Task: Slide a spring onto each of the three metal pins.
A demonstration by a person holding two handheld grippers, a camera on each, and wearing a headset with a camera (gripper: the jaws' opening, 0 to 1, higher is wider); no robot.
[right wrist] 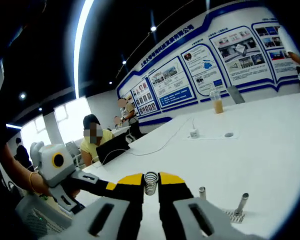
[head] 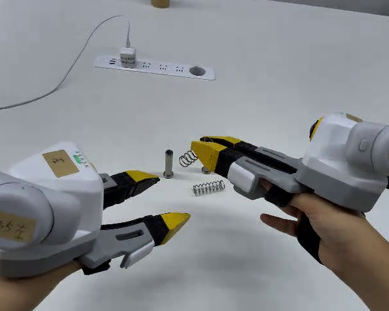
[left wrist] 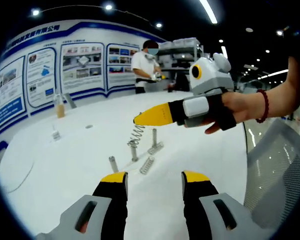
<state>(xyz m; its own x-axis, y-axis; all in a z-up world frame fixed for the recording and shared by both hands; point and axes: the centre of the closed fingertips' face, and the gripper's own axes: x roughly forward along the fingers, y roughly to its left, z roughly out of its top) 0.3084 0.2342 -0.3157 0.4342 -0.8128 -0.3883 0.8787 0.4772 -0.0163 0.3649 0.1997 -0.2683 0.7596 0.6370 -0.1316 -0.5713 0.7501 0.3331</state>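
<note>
My right gripper point(head: 198, 148) comes in from the right, shut on a small steel spring point(head: 189, 157) held just above the white table point(head: 259, 97). From its own camera that spring point(right wrist: 150, 185) stands pinched between the yellow tips point(right wrist: 150, 180). A metal pin point(head: 168, 163) stands upright just left of the held spring. The left gripper view shows three pins in a row point(left wrist: 113, 163) point(left wrist: 134, 150) point(left wrist: 154, 137), with the held spring point(left wrist: 136, 134) hanging over the middle one. A loose spring point(head: 209, 188) lies flat nearby. My left gripper point(head: 167, 197) hovers open at the lower left, holding nothing.
A white power strip point(head: 154, 66) with a plugged charger point(head: 128, 55) and its cable lies at the back of the table. A cup with a drink point(right wrist: 218, 105) stands far off. People sit and stand at tables in the background.
</note>
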